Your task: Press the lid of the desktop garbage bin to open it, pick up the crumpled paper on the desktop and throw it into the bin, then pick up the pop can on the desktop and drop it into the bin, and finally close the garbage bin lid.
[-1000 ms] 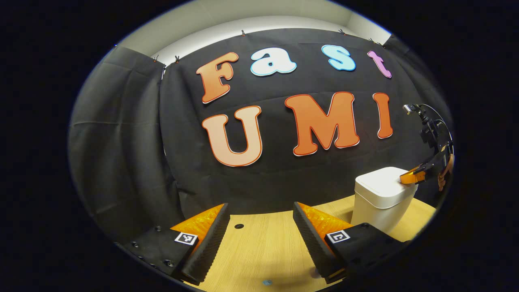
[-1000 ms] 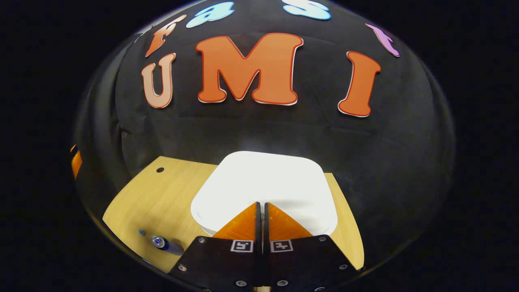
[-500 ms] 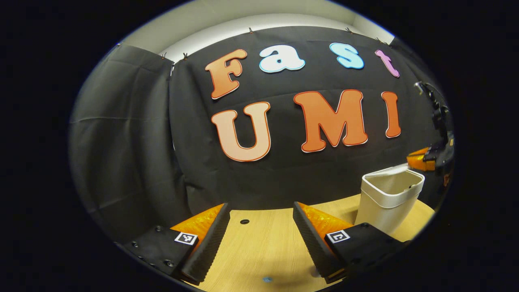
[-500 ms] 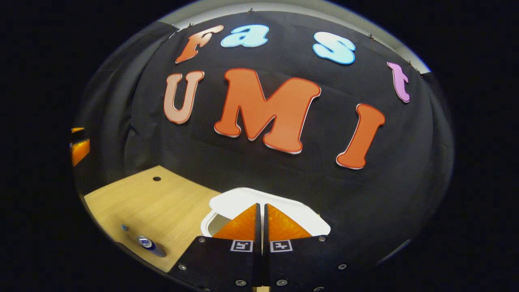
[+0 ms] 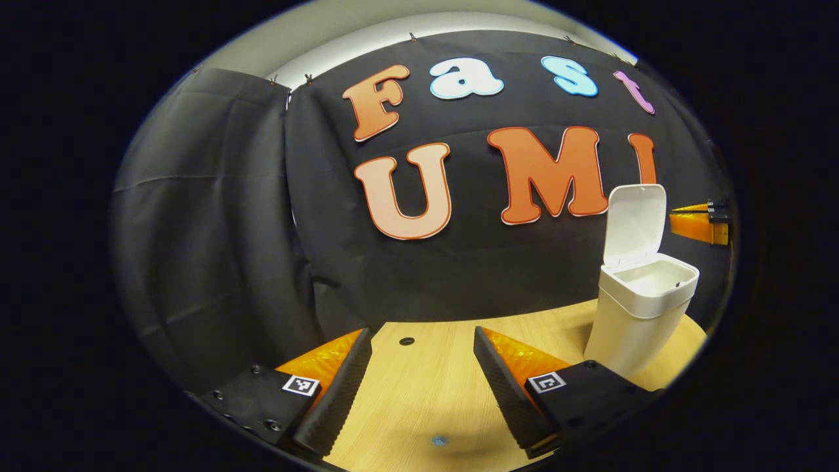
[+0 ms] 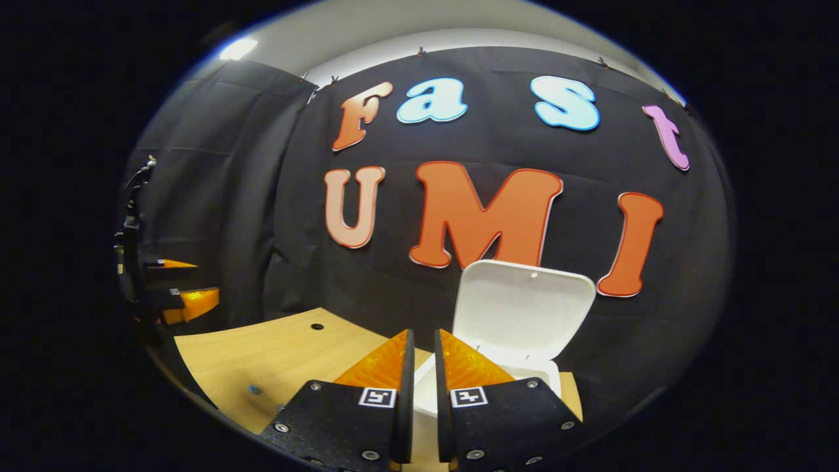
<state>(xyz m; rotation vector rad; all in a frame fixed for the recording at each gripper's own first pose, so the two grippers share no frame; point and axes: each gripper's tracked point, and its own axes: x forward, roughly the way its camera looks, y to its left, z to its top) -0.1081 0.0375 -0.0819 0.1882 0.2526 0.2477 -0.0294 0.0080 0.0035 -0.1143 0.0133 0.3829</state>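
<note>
I see the bin [image 5: 639,314] standing on the worktop [image 5: 426,393] at the right of the left gripper view, its lid [image 5: 632,223] swung up and standing nearly upright at the far side, the mouth open. My left gripper [image 5: 419,387] hangs low over bare wood with its jaws released, wide apart and holding nothing. In the right gripper view my right gripper [image 6: 419,387] sits just near of the bin [image 6: 426,393], above its rim, the lid [image 6: 521,311] raised beyond it; the jaws are almost together with a thin slit between them, gripping nothing, though I cannot tell whether they are fully clenched. The left gripper [image 6: 177,298] shows at the far left there. A small blue speck [image 5: 438,441] lies on the worktop.
</note>
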